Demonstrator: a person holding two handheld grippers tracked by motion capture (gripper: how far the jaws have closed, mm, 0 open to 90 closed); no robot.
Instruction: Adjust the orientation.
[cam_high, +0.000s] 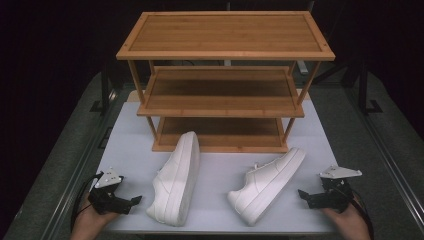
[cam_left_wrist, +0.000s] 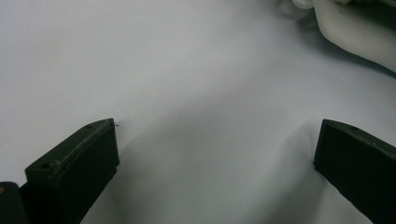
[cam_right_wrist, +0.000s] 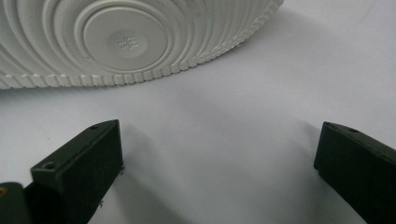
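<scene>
Two white sneakers lie on the pale tabletop (cam_high: 125, 150) in front of a bamboo shoe rack (cam_high: 225, 80), and both rest on their sides rather than on their soles. The left sneaker (cam_high: 176, 180) lies with its thick white sole turned toward the middle of the tabletop and its toe pointing away toward the rack's lowest shelf, which it nearly reaches. The right sneaker (cam_high: 265, 185) lies slanted, its toe toward the far right and its heel near the front edge, its laced upper facing left. In the right gripper view its sole (cam_right_wrist: 121, 42) shows plainly: all white, with ringed ridges around a round pivot disc and a toothed rim. In the left gripper view a corner of ribbed white fabric from the left sneaker (cam_left_wrist: 359, 32) shows at the upper right.

The rack has three slatted shelves, one above another, and all three are bare.

There are two tools, one in each hand. The left tool (cam_high: 134, 201) rests low at the front left corner, just beside the left sneaker's heel and apart from it; its jaws stand wide with nothing between them but bare tabletop. The right tool (cam_high: 301, 194) sits at the front right, near the right sneaker's sole, its jaws likewise spread wide and grasping nothing.
</scene>
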